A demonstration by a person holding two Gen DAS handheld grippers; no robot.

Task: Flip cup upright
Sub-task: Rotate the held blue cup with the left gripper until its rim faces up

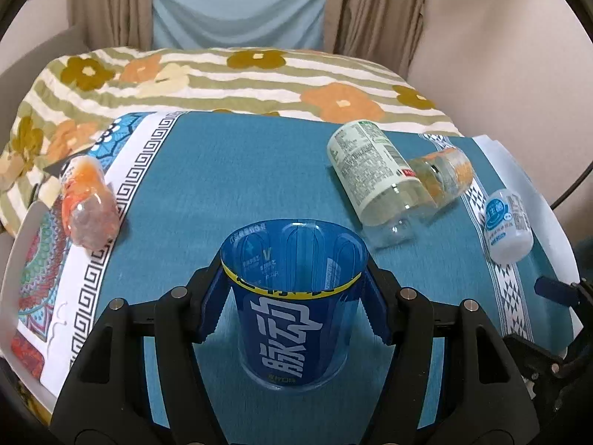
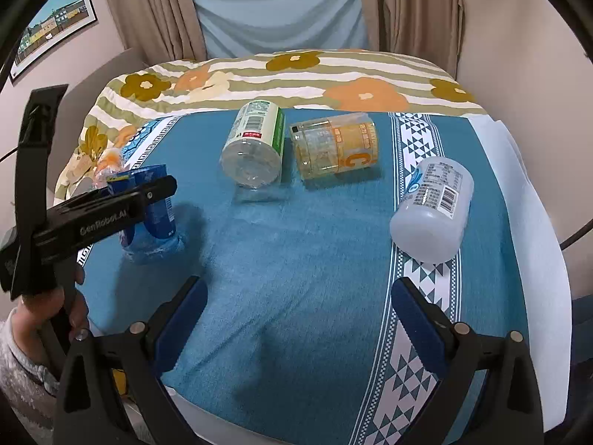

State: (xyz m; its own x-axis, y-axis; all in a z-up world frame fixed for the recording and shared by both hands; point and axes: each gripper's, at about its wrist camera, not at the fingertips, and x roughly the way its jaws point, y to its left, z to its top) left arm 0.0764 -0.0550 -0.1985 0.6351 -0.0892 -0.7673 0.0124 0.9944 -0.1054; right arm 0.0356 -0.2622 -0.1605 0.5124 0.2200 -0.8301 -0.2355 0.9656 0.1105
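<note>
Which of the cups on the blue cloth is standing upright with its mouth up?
The blue cup between the left gripper's fingers; the green-label cup, orange cup and white cup lie on their sides.

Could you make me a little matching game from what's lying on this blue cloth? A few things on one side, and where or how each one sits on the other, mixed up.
Things:
1. blue cup
2. white bottle
3. orange jar
4. right tongs

States:
A. lying on its side on the patterned white stripe
B. open, holding nothing
C. standing upright, mouth up, between the left tongs
D. lying on its side next to the green-labelled bottle

Pairs: 1-C, 2-A, 3-D, 4-B
</note>
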